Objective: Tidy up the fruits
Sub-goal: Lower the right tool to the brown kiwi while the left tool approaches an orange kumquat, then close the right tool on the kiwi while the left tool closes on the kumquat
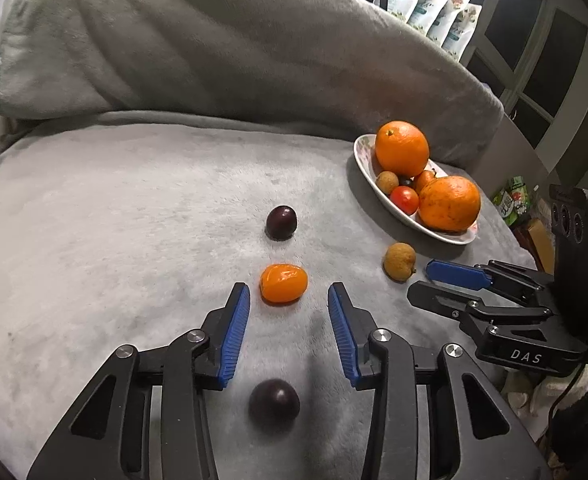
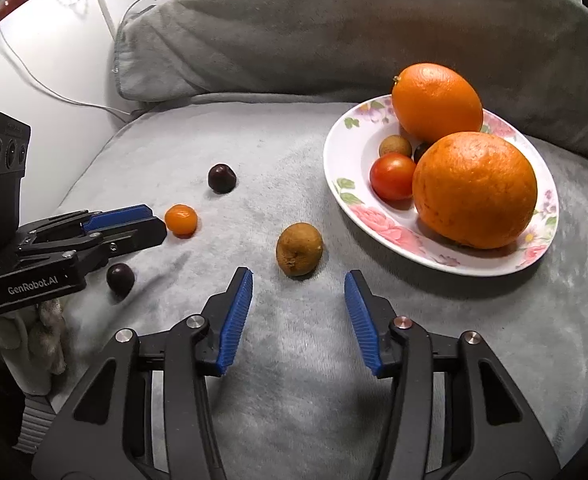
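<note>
Grey plush blanket: the spread left claw faces a small orange kumquat at twelve o'clock; the spread right claw faces a brown round longan.

We see a grey fleece blanket covering the seat and the raised backrest behind it. Left of that blanket stands a white wall with a trailing cable; right of it, dark-paned doors.

Place: a home, likely a living room or bedroom
Surface: grey fleece blanket over cushions
Tableware: floral plate
Background: glazed door, snack pouches, charger cable
</note>
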Available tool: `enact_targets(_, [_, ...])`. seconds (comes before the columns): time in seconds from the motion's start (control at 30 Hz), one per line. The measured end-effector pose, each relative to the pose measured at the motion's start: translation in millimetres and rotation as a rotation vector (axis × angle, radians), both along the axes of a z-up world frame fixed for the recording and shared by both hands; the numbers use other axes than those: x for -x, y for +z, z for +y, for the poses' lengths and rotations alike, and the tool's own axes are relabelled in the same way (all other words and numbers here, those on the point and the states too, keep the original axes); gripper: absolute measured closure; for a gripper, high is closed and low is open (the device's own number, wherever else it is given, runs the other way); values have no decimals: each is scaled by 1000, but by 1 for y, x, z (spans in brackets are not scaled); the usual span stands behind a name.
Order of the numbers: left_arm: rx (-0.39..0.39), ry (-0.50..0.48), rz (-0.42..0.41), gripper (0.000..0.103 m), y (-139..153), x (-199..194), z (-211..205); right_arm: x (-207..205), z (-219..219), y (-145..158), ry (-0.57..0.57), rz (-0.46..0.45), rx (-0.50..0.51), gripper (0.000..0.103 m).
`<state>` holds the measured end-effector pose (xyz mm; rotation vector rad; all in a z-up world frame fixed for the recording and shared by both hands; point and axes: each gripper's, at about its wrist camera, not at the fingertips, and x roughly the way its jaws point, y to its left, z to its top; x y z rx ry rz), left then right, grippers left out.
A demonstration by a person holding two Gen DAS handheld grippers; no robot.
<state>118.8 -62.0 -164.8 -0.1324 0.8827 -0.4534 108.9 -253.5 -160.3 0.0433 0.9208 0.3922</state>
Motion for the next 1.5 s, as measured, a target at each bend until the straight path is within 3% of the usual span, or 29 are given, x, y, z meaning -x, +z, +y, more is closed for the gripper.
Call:
enact_targets(0.53, [-13,-18,35,68,-12,-16,-5,-18,21,-3,21,5,55,60])
enact_targets(0.9, [-24,-7,31,76,-13,-20,-4,-22,20,-7,-9,13,69,75])
enact_targets(1.23, [-16,2,20,77,-9,-16,-1,-17,18,-2,1,-7,45,75])
enact_targets(1.5, [0,-9,-31,77,12,-5,-6,1,9,18,7,-50,1,75])
